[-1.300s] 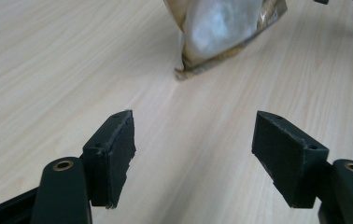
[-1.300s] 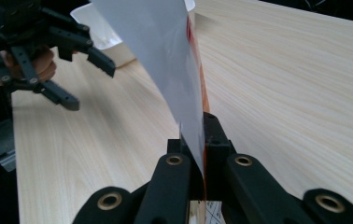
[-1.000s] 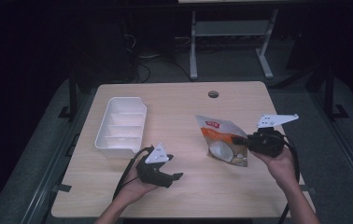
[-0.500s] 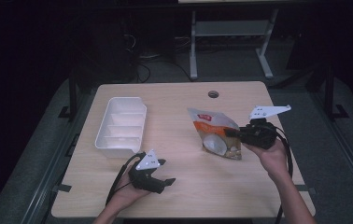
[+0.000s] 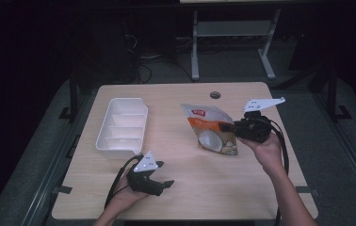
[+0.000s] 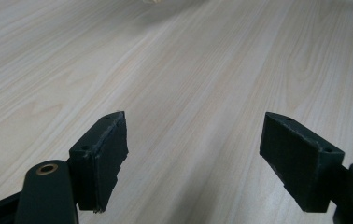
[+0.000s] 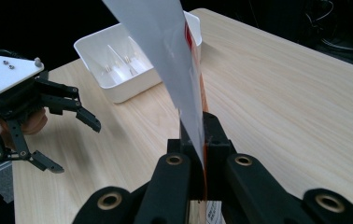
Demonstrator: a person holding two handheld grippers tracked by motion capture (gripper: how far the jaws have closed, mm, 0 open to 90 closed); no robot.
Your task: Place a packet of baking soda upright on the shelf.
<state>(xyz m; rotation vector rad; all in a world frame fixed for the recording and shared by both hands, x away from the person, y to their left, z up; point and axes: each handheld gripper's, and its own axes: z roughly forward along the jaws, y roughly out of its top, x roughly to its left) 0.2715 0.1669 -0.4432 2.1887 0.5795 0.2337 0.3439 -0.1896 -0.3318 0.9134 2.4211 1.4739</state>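
Observation:
An orange and white snack pouch (image 5: 210, 131) hangs tilted over the table's right half. My right gripper (image 5: 228, 128) is shut on its right edge. In the right gripper view the pouch's grey back (image 7: 165, 51) rises from between the pressed pads of the right gripper (image 7: 201, 136). My left gripper (image 5: 165, 173) lies low over the bare wood near the front edge. Its jaws have just been opening and stand wide apart with nothing between them; the left gripper view looks past this left gripper (image 6: 193, 161) onto plain wood. The left gripper (image 7: 74, 147) also appears open in the right gripper view.
A white tray (image 5: 101, 141) with several compartments sits at the table's left, its rim (image 7: 132, 88) also seen from the right gripper. A round cable hole (image 5: 215, 95) marks the far edge. A metal stand (image 5: 232, 33) is on the floor beyond the table.
The right gripper has carried the pouch a little left and farther from the person. The left hand has drawn slightly back toward the front edge, its jaws wider.

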